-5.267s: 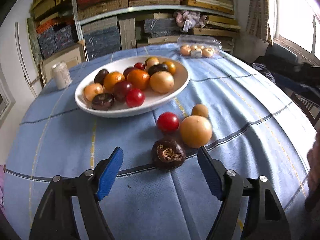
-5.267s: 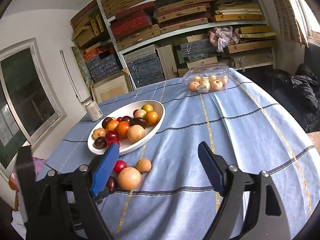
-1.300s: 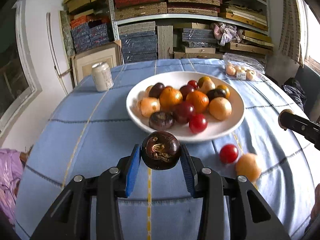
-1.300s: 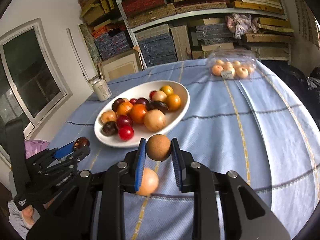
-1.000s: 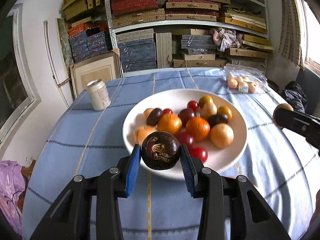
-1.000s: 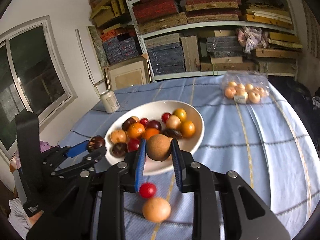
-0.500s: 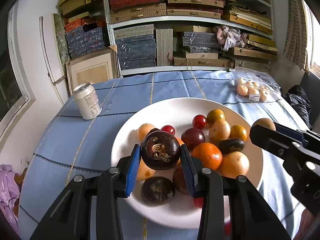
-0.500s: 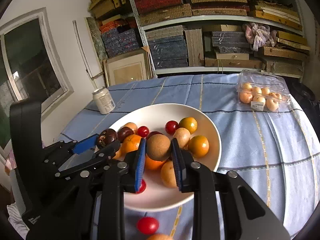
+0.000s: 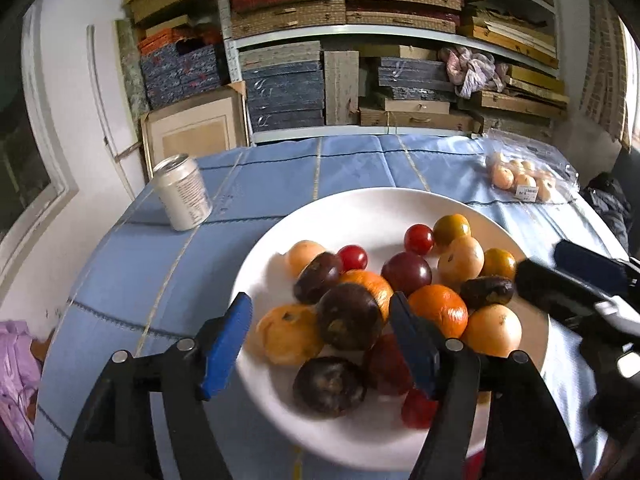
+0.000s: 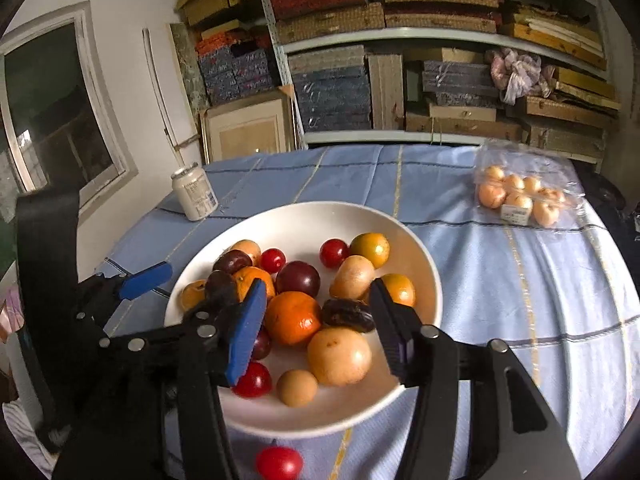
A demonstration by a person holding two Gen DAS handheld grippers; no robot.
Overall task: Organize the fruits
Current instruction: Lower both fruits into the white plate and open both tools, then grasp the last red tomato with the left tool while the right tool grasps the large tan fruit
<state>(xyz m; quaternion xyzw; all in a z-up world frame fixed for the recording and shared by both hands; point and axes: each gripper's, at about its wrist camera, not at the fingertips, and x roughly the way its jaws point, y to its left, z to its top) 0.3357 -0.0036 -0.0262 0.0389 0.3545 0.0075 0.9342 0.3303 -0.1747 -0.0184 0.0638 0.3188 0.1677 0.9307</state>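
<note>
Both tongs are spread wide over the white round ceramic plate (image 10: 424, 264): the left gripper (image 9: 320, 334) frames a dark purple round fruit (image 9: 349, 316) on the heap, the right gripper (image 10: 316, 322) a small tan round fruit (image 10: 297, 387).

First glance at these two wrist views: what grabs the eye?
The white bowl heaped with oranges, plums and cherry tomatoes fills the middle of both views, on a blue tablecloth. Both claws hang open over it: the left claw above a dark round fruit, the right claw above an orange. One cherry tomato lies outside the bowl, by its near rim.
</note>
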